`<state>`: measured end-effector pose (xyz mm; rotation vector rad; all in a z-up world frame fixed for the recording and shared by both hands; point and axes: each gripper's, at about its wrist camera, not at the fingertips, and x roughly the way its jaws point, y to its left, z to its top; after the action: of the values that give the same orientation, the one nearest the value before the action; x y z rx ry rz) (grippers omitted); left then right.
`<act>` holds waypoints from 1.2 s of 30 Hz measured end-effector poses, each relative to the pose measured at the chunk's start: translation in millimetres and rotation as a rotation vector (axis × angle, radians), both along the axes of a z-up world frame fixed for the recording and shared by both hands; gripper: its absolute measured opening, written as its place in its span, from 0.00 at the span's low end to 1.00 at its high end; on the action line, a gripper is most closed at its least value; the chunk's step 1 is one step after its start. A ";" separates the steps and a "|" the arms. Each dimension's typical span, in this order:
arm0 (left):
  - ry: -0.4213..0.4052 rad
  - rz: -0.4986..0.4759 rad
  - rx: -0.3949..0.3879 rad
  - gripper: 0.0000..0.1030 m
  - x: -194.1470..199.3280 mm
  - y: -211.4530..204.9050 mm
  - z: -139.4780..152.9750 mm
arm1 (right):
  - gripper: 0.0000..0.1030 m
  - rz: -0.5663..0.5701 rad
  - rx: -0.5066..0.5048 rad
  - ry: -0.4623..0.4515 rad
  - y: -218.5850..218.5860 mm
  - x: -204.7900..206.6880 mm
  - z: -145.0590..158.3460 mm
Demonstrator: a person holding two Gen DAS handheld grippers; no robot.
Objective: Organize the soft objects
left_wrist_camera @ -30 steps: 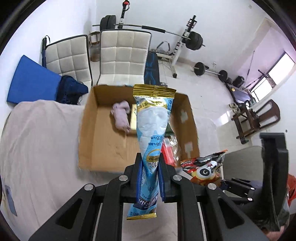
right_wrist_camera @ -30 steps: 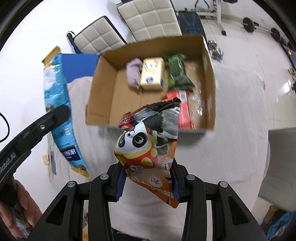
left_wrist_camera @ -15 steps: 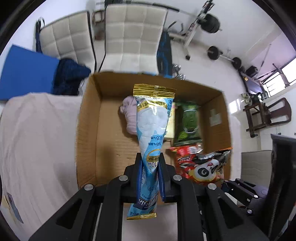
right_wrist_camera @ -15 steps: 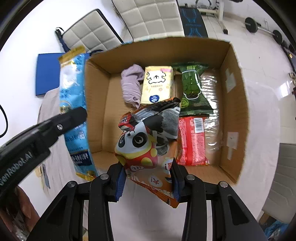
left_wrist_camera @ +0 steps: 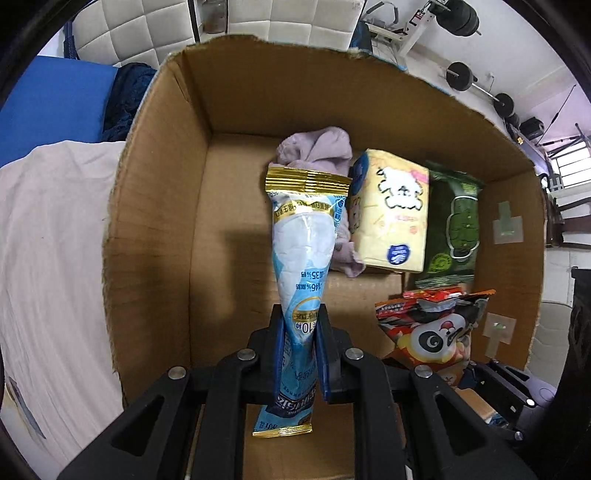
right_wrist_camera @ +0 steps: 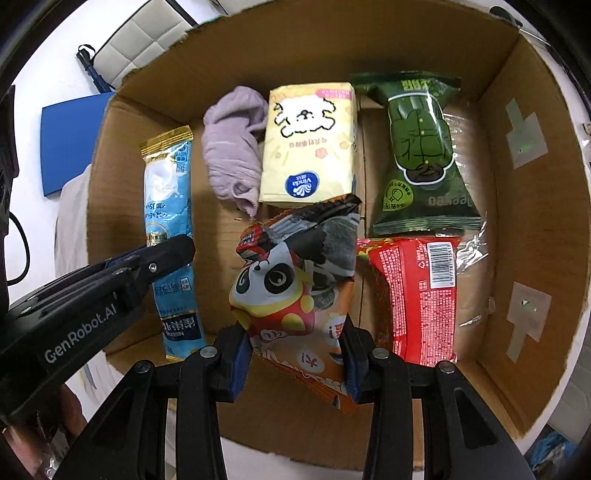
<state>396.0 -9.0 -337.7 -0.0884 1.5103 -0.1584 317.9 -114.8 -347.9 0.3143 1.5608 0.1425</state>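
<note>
My left gripper (left_wrist_camera: 300, 350) is shut on a long blue and white packet with gold ends (left_wrist_camera: 303, 258), held over the left part of an open cardboard box (left_wrist_camera: 155, 206). The packet also shows in the right wrist view (right_wrist_camera: 168, 206). My right gripper (right_wrist_camera: 295, 354) is shut on an orange panda snack bag (right_wrist_camera: 291, 280), held over the box's middle; the bag also shows in the left wrist view (left_wrist_camera: 432, 325). In the box (right_wrist_camera: 535, 221) lie a lilac cloth (right_wrist_camera: 232, 147), a yellow tissue pack (right_wrist_camera: 310, 147), a green packet (right_wrist_camera: 421, 155) and a red packet (right_wrist_camera: 421, 295).
The box stands on a surface covered with a pale sheet (left_wrist_camera: 48, 258). A blue mat (left_wrist_camera: 48, 107) and white padded chairs (left_wrist_camera: 133, 26) are behind it. Gym weights (left_wrist_camera: 458, 22) stand at the back right.
Both grippers have moved forward and down over the box with their packets. The box now fills both views.
</note>
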 end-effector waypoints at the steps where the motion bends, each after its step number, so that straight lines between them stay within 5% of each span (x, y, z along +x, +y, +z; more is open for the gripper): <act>1: 0.004 0.001 -0.002 0.13 0.6 0.7 -2.1 | 0.42 0.002 0.002 0.002 -1.1 -1.2 -1.4; 6: 0.016 -0.009 0.027 0.15 0.4 -1.7 -2.8 | 0.44 0.010 0.005 0.022 -3.4 5.6 -8.7; 16: -0.038 0.022 0.093 0.26 1.0 8.0 24.8 | 0.68 0.024 -0.046 0.011 -3.8 6.4 -0.1; 22: -0.110 0.031 0.095 0.52 -10.7 13.5 54.8 | 0.80 0.031 -0.122 -0.023 -16.6 1.9 20.4; 27: -0.152 0.028 0.101 0.89 -21.5 8.4 71.3 | 0.97 0.027 -0.182 -0.056 -25.6 -8.0 39.0; 36: -0.213 0.043 0.124 0.97 -45.7 5.9 94.3 | 1.00 0.000 -0.264 -0.129 -37.7 -32.3 68.3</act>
<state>350.3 -3.0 -243.4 -0.0041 1.3011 -0.0377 285.6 -152.5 -279.5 0.0947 1.4320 -0.0431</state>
